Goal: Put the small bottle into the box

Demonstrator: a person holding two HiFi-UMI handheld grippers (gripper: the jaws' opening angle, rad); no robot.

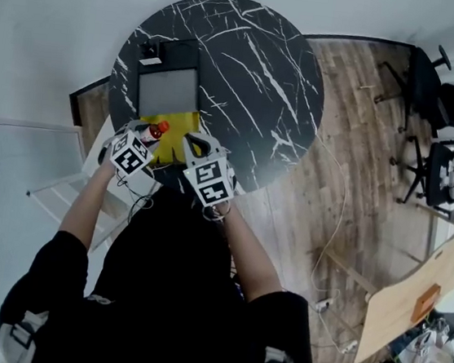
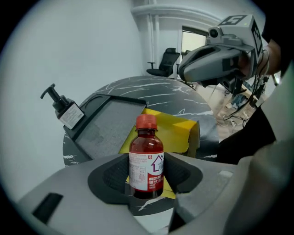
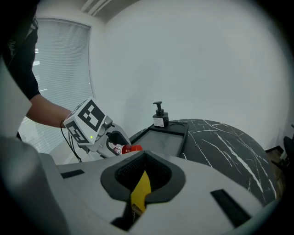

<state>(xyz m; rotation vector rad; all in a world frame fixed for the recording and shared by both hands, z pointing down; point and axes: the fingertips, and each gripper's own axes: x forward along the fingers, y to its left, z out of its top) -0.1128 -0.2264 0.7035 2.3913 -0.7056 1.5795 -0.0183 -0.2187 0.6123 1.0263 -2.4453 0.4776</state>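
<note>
Left gripper (image 1: 150,137) carries red-capped small bottle (image 1: 157,131) above yellow box (image 1: 178,121) at marble table (image 1: 248,72) edge; right gripper (image 1: 200,144) alongside.

**Three cameras, one round counter**

The head view looks steeply down from high above the counter (image 1: 247,80) and wooden floor (image 1: 351,175). The left gripper view sits low and close at the counter's edge, facing across toward an office chair (image 2: 165,62). The right gripper view, equally low, faces a white wall (image 3: 206,59). All three share the grey tray (image 1: 168,91) and yellow box (image 1: 177,123).
</note>
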